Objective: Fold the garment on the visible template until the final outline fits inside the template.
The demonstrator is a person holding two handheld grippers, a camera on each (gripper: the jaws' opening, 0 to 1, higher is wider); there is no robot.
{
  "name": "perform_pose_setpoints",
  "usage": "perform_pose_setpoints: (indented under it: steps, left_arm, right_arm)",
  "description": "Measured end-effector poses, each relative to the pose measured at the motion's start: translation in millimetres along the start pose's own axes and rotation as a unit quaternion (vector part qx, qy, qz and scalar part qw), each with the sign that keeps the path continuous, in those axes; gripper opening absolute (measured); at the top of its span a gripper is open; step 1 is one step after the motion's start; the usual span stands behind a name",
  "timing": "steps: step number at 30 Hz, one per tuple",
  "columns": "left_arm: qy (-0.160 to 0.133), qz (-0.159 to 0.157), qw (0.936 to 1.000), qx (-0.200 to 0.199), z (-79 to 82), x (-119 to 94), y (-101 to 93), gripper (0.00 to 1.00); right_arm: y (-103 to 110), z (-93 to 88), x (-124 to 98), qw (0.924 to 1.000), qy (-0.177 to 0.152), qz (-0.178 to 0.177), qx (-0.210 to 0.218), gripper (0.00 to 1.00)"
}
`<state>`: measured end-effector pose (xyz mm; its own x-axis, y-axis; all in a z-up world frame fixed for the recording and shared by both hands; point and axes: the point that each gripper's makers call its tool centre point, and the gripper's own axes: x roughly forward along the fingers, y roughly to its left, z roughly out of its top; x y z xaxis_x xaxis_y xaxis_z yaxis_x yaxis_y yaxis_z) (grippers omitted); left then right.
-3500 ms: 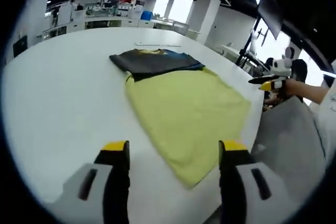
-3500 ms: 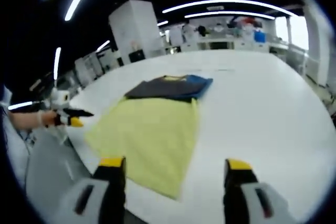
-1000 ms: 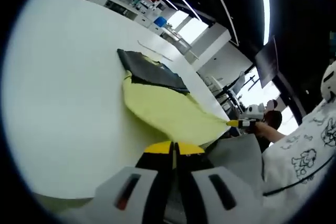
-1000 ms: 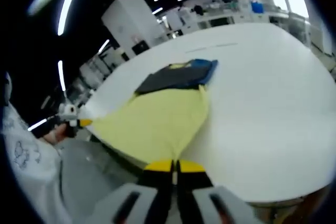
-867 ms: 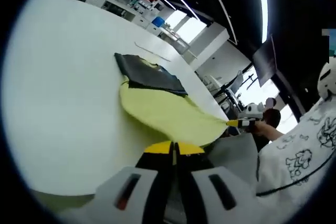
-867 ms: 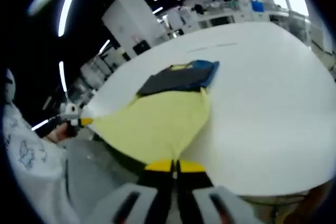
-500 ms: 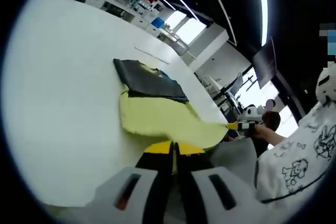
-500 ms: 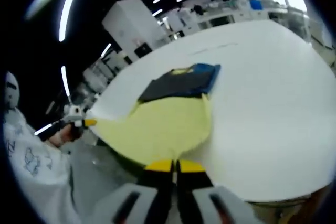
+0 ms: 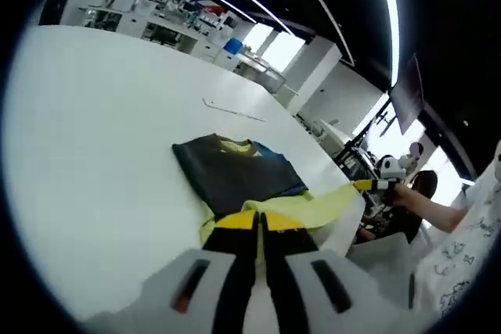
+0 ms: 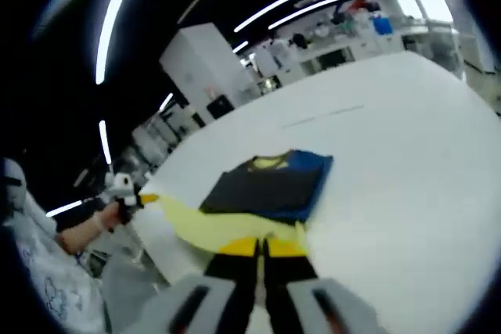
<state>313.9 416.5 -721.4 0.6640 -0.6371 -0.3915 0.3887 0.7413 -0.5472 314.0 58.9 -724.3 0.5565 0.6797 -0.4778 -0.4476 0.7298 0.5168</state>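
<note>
A yellow garment (image 9: 317, 206) lies on the white table (image 9: 94, 115), with a dark grey and blue part (image 9: 235, 179) at its far end. My left gripper (image 9: 259, 223) is shut on the yellow hem, lifted close to the dark part. In the left gripper view the right gripper (image 9: 377, 185) comes in from the right, pinching the other yellow corner. My right gripper (image 10: 261, 247) is likewise shut on the yellow cloth (image 10: 207, 225), just short of the dark part (image 10: 270, 185). At the left of that view a hand holds the left gripper (image 10: 131, 198) on its corner.
A thin pale strip (image 9: 235, 110) lies on the table beyond the garment, also seen in the right gripper view (image 10: 322, 119). The table edge (image 9: 344, 228) runs near the person. Desks and shelves (image 10: 329, 33) stand far behind.
Both grippers went from open over the hem to shut on it. They have carried it up and toward the dark end, so much less yellow cloth shows flat.
</note>
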Motion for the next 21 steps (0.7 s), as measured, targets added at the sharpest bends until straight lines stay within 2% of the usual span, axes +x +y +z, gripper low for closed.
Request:
perform_pose_setpoints:
  steps: [2, 5, 8, 12, 21]
  left_arm:
    - [-0.005, 0.002, 1.0, 0.006, 4.4, 10, -3.5, 0.0]
    - [-0.02, 0.014, 0.9997, 0.003, 19.5, 26, 10.1, 0.0]
    - [-0.024, 0.023, 0.9995, 0.003, 23.6, 31, 10.8, 0.0]
    - [-0.025, 0.03, 0.9993, -0.001, 36.8, 46, 31.9, 0.0]
    - [-0.031, 0.05, 0.9982, -0.003, 61.2, 67, 55.4, 0.0]
  right_arm:
    - [-6, 10.7, 9, 0.9998, -0.004, -0.014, -0.012, 0.0]
    - [-14, 26.4, 20, 0.9995, -0.01, -0.021, -0.022, 0.0]
    - [-24, 42.0, 27, 0.999, -0.018, -0.029, -0.029, 0.0]
    - [-39, 62.1, 41, 0.9982, -0.019, -0.042, -0.039, 0.0]
    - [-60, 95.9, 79, 0.997, -0.019, -0.05, -0.055, 0.0]
